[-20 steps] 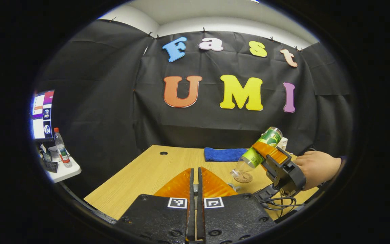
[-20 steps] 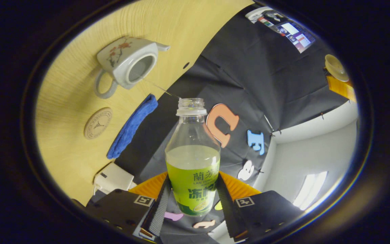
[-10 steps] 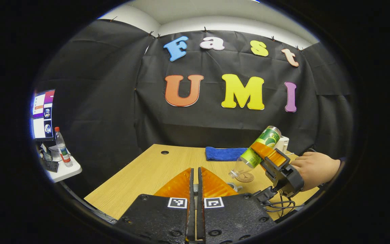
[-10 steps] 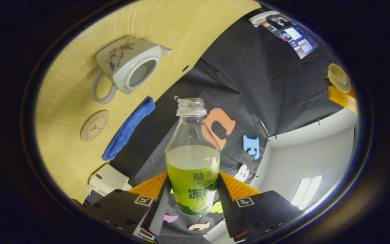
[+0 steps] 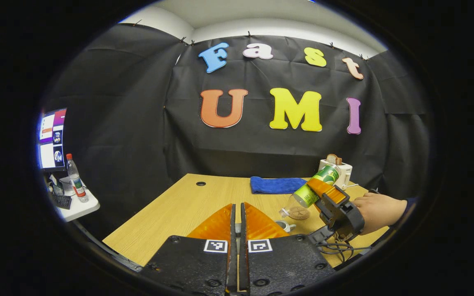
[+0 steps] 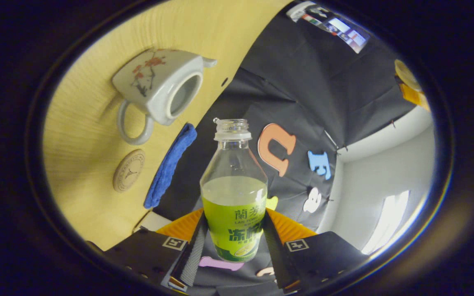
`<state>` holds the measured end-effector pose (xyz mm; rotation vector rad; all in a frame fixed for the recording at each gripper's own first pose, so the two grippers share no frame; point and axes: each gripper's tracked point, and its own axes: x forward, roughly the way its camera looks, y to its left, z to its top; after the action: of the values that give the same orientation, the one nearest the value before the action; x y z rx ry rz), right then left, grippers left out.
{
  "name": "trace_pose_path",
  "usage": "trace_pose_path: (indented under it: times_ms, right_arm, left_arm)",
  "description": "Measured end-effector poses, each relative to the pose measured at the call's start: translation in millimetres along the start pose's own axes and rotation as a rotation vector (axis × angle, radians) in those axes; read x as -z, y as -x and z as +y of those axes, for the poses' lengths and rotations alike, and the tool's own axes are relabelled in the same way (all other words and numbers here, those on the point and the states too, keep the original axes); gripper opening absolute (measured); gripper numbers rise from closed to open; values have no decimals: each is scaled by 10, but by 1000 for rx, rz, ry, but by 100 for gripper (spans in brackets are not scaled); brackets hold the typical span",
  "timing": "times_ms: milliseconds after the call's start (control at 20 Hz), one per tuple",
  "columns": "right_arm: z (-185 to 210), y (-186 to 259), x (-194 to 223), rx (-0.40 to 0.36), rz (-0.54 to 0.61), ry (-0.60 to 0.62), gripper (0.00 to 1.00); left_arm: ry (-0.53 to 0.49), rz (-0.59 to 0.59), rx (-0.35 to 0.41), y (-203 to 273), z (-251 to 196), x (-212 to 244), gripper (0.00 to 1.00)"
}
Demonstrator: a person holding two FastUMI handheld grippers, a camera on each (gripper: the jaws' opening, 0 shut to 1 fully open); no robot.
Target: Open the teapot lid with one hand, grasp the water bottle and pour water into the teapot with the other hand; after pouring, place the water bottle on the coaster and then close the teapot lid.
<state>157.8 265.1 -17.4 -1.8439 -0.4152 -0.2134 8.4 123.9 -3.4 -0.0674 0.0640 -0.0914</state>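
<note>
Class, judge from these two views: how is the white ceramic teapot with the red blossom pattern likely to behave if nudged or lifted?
The white ceramic teapot with the red blossom pattern looks rigid and probably fragile if knocked. Its boxy, flat-sided body suggests it would slide on the wooden table rather than roll. With its lid off, any liquid inside could slosh out if tipped; lifting by the loop handle seems safest.

The uncapped water bottle (image 6: 234,197), green-labelled and partly full, is tilted mouth-down over the table. The white floral teapot (image 6: 161,90) stands open. The round coaster (image 6: 128,170) lies bare just beside it.

Left gripper (image 5: 237,213): fingers pressed together, level over the tabletop's near edge. Right gripper (image 6: 233,230): clamped, tilted, held by a hand (image 5: 379,207) toward the right edge.
</note>
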Motion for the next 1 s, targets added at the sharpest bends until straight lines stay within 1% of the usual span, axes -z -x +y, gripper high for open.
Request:
trace_pose_path:
  times_ms: [100,150,200,250,300,350,400,450,500,550,600,650,700,750,800,850,900,1000]
  right_arm:
    - [143,50,96,-70,28,-156,72]
    - [190,83,123,-96,37,-230,75]
    - [205,117,115,-117,33,-298,72]
    - [201,126,116,-127,31,-358,75]
    - [199,146,139,-141,29,-420,72]
    - [237,144,154,-173,35,-499,72]
    - [295,164,159,-215,38,-596,75]
    - [315,174,150,-250,37,-691,72]
    - [286,170,141,-271,35,-774,75]
    - [248,162,136,-280,29,-847,72]
    - [198,158,137,-285,27,-916,72]
    - [228,136,152,-304,26,-981,72]
    - [248,103,169,-318,39,-1041,75]
    - [255,62,175,-333,52,-1102,75]
    - [275,37,173,-353,64,-1170,72]
    - [273,4,168,-368,68,-1248,75]
    - [265,-38,153,-383,70,-1324,72]
    - [291,-111,159,-400,81,-1472,72]
  left_arm:
    - [2,-6,7,11,-16,-7,4]
    - [1,-6,6,9,-16,-9,4]
    - [-4,-7,3,10,-7,-7,4]
    - [-6,-13,-5,10,7,-19,4]
    - [-3,-14,-8,9,6,-22,4]
    - [2,-17,-4,15,-4,-28,4]
    - [4,-22,2,17,-21,-42,4]
    - [4,-21,5,13,-31,-42,4]
    - [4,-18,2,3,-21,-29,4]
    - [6,-14,-1,-5,-4,-13,4]
    - [11,-14,-6,-12,8,-18,4]
    - [21,-21,-13,-12,38,-30,4]
    - [38,-26,-14,-19,57,-42,4]
    - [54,-26,-15,-30,53,-42,4]
    - [63,-26,-17,-38,66,-38,4]
    - [65,-26,-21,-46,89,-40,4]
    - [67,-24,-26,-52,118,-30,4]
    - [71,-17,-37,-58,158,-9,4]
